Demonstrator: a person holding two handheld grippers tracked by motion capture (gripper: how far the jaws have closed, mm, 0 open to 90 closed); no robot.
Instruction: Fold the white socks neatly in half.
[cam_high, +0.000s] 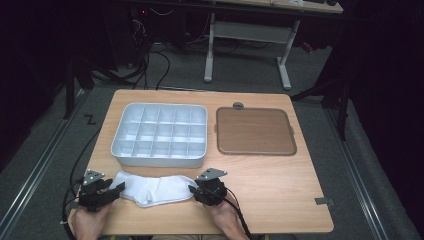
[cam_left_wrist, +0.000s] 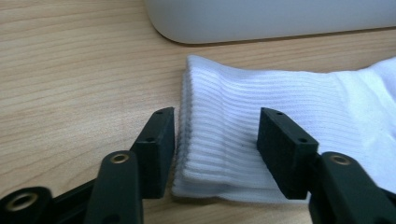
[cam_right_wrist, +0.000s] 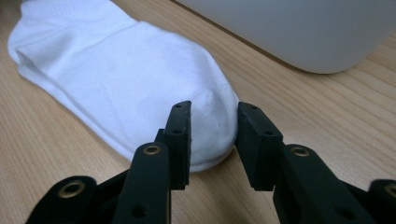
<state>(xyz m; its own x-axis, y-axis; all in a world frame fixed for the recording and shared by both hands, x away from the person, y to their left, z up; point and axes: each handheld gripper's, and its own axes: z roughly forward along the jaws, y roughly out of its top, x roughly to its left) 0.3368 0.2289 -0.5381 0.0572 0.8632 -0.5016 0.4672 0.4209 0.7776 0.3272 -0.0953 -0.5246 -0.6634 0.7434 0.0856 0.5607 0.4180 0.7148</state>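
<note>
Sock (cam_high: 152, 189), white, one item (possibly a stacked pair; cannot tell), flat on the near part of the wooden table (cam_high: 280, 195), lengthwise between the two grippers. Ribbed cuff end lies at the left gripper (cam_high: 114, 187); rounded toe end lies at the right gripper (cam_high: 192, 188).

Left gripper (cam_left_wrist: 217, 135): jaws spread, straddling the cuff corner. One jaw stands just off the cuff's edge, the other over the ribbed fabric; no pinch visible.

Right gripper (cam_right_wrist: 212, 135): jaws spread, the toe tip between them. One jaw rests against or over the fabric, the other just beside the toe's curve; fabric not squeezed.

Surroundings: white divided tray (cam_high: 159, 134) with a grid of compartments, just behind the sock, its rounded wall close to both ends in the gripper views. Brown flat lid or board (cam_high: 255, 131) to the tray's right, well apart from the sock. Small grey round piece (cam_high: 238, 105) at that board's far edge. Grey tab (cam_high: 324, 201) at the table's right edge. Nothing lies between either gripper and the sock.

Appearance: cuff finely ribbed, folded layers visible at its edge; foot section smooth knit, slightly rumpled; toe seam rounded. Fabric clean, lying limp and flat.
</note>
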